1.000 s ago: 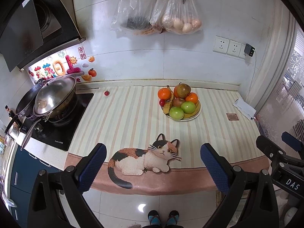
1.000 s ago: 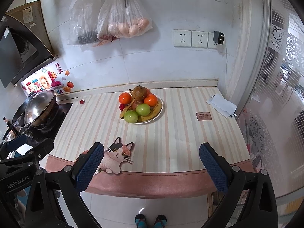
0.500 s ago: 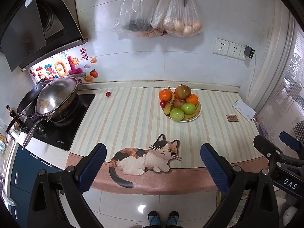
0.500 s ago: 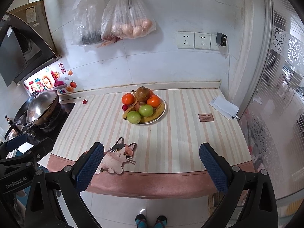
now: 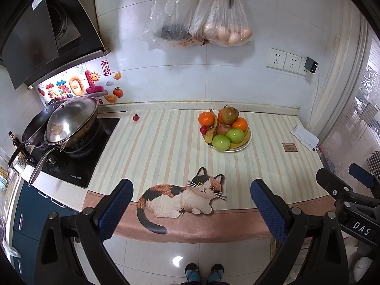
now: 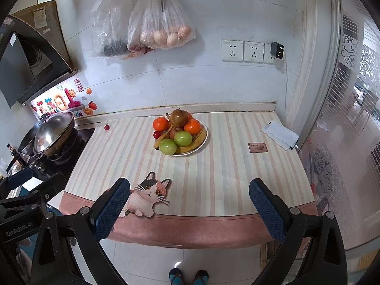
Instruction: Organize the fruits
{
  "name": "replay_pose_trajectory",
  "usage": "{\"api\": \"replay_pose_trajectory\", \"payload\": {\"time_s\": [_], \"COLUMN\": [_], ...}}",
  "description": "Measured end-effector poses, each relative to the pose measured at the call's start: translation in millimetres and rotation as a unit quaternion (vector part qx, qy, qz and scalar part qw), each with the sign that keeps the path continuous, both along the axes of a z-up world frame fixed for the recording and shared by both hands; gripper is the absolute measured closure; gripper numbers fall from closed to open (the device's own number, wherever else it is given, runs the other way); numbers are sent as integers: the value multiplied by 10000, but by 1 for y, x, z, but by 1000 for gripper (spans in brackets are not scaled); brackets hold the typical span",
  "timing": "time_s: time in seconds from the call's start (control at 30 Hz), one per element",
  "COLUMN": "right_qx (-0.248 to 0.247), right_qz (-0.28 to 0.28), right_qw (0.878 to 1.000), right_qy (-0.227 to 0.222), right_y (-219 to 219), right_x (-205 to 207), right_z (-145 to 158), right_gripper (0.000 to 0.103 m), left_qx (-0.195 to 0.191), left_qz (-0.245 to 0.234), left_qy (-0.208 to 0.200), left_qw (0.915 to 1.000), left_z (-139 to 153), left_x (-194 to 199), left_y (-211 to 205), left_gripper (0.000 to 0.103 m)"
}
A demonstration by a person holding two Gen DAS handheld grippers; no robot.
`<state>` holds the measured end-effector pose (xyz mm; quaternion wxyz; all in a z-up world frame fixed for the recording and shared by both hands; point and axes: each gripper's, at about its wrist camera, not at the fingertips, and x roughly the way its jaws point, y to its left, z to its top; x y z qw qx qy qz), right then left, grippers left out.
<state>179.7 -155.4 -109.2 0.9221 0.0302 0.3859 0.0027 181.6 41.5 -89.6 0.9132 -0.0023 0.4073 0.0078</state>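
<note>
A white plate (image 5: 239,149) (image 6: 204,128) heaped with fruit sits at the back of the striped counter mat: two oranges, a brownish pear (image 5: 228,114) (image 6: 179,117), two green apples (image 5: 221,142) (image 6: 168,146), bananas and a small red fruit. One loose cherry tomato (image 5: 135,117) (image 6: 107,127) lies near the stove. My left gripper (image 5: 191,201) hangs open off the counter's front edge, above the cat picture. My right gripper (image 6: 190,201) is open too, at the same edge, holding nothing. Each gripper's side shows at the edge of the other's view.
A stove with a lidded wok (image 5: 71,121) (image 6: 53,134) stands at the left. Bags of eggs (image 5: 225,30) and red scissors hang on the wall. Wall sockets, a folded white paper (image 6: 280,135) and a small brown card (image 6: 257,147) are at the right. A person's shoes show on the floor below.
Both views have drifted slightly; the counter and plate sit a little lower and nearer in frame. Both grippers stay open and no fruit has moved.
</note>
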Motion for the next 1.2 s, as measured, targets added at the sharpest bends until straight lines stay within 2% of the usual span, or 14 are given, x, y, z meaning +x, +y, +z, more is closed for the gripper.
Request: {"api": "replay_pose_trajectory", "payload": {"time_s": [1.2], "right_qx": [-12], "right_qz": [41], "right_qw": [10000], "right_qy": [-49], "right_y": [-2], "right_x": [-2], "right_z": [6], "right_gripper": [1], "left_qx": [-49], "left_qz": [-38], "left_qy": [-110], "left_qw": [9999], "left_z": [7], "left_x": [1], "left_y": [-3], "left_gripper": [2]}}
